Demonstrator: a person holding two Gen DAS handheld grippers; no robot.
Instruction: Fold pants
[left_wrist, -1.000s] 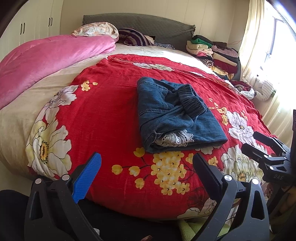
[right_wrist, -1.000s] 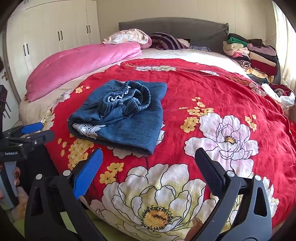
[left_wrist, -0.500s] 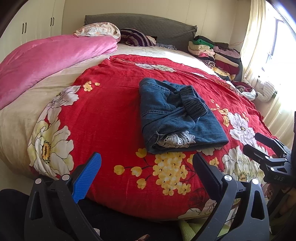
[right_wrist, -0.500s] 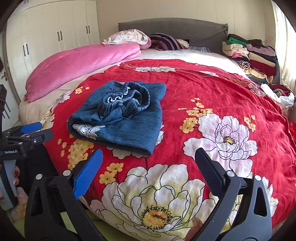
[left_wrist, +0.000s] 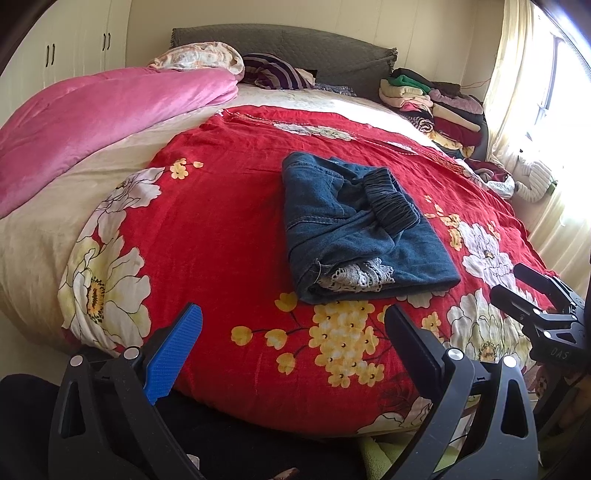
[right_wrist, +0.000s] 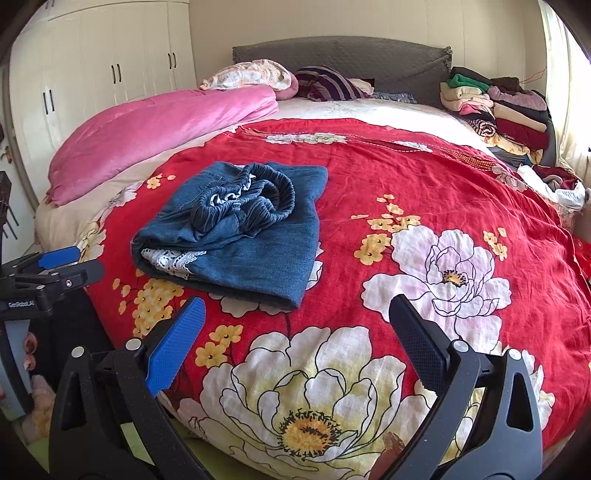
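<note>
Folded pants (left_wrist: 360, 229) lying at frame centre on bedspread (left_wrist: 229, 229).
Left gripper (left_wrist: 291, 339) and right gripper (right_wrist: 295, 328) are being held spread apart, empty.

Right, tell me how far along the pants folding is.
Done: the denim pants lie in a folded bundle on the red floral blanket, waistband on top. In hand: nothing; the left tool and right tool are open, off the fabric. Left: nothing obvious.
</note>
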